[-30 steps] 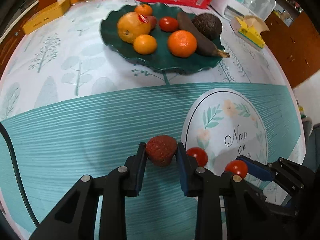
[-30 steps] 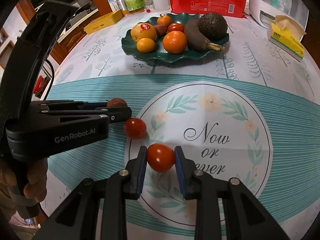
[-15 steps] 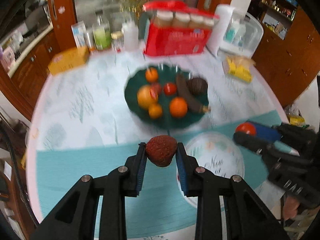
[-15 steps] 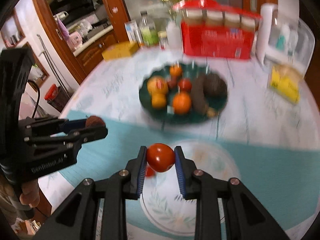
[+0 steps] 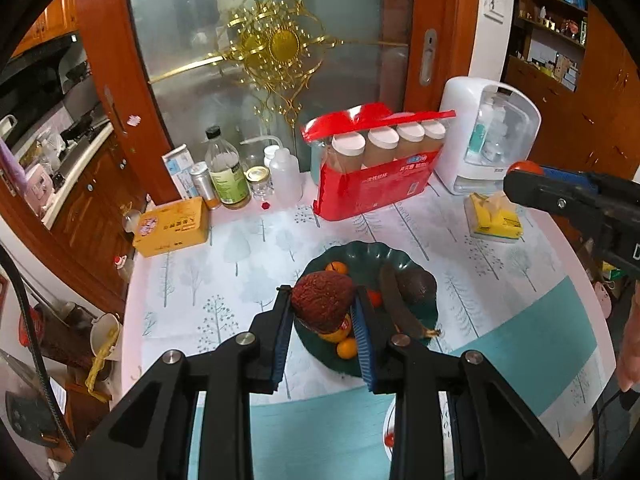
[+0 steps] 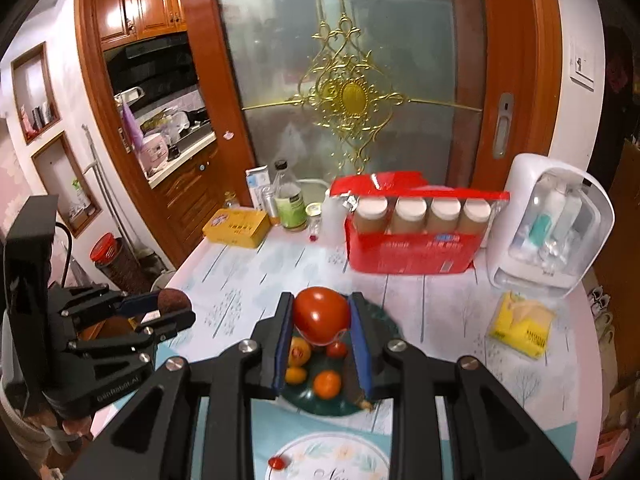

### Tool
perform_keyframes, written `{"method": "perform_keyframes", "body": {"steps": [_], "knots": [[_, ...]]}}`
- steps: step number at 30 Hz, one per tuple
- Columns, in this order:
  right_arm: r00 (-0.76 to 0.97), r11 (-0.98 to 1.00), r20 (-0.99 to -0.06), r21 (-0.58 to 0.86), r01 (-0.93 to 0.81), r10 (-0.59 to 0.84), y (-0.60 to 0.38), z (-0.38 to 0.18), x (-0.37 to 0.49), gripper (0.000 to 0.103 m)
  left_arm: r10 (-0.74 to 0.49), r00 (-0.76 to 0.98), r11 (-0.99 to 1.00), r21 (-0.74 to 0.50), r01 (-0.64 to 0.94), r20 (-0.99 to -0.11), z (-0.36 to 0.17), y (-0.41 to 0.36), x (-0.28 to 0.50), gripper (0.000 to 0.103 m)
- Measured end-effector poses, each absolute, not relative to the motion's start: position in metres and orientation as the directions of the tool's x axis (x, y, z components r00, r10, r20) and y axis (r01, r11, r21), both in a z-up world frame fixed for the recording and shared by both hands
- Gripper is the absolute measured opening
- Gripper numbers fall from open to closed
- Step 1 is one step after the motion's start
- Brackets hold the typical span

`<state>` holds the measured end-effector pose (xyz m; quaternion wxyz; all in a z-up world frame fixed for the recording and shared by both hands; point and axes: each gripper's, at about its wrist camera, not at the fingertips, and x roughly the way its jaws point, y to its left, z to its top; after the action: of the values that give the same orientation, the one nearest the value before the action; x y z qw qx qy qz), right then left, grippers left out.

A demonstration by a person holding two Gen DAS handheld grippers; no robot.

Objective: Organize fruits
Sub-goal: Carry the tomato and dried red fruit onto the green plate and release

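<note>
My left gripper [image 5: 323,307] is shut on a dark red strawberry [image 5: 322,300] and holds it high above the table, over the green fruit plate [image 5: 416,272]. My right gripper [image 6: 320,322] is shut on a red tomato [image 6: 320,314], also high above the plate [image 6: 384,316]. The plate holds oranges [image 6: 327,384], a small tomato [image 6: 337,349], a dark banana [image 5: 394,304] and an avocado [image 5: 418,283]. One small tomato [image 6: 277,463] lies on the round placemat below. The left gripper also shows in the right wrist view [image 6: 168,308], the right gripper in the left wrist view [image 5: 520,180].
A red pack of jars [image 5: 376,168], a white dispenser box [image 5: 488,144], bottles [image 5: 224,168], a yellow tin [image 5: 172,226] and a yellow tissue pack [image 5: 494,220] stand at the table's far side. A glass door is behind the table.
Both grippers have risen well above the table with their fruit still held. The views now look down on the plate from higher up, and one small tomato stays on the placemat.
</note>
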<state>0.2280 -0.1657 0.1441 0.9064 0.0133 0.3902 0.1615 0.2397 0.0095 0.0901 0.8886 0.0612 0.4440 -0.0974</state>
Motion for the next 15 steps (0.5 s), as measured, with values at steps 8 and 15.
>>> {"method": "perform_keyframes", "body": {"steps": [8,15], "knots": [[0.528,0.950,-0.794,0.197,-0.242,0.299,-0.155,0.055,0.277,0.028,-0.118,0.509,0.970,0.011,0.243,-0.853,0.009,-0.006,0.296,0.028],[0.391,0.953,-0.874,0.220,-0.210,0.288,-0.140,-0.040,0.301,0.028,-0.136,0.414,0.975,-0.047,0.217,-0.900,-0.066,-0.006,0.339,0.028]]}}
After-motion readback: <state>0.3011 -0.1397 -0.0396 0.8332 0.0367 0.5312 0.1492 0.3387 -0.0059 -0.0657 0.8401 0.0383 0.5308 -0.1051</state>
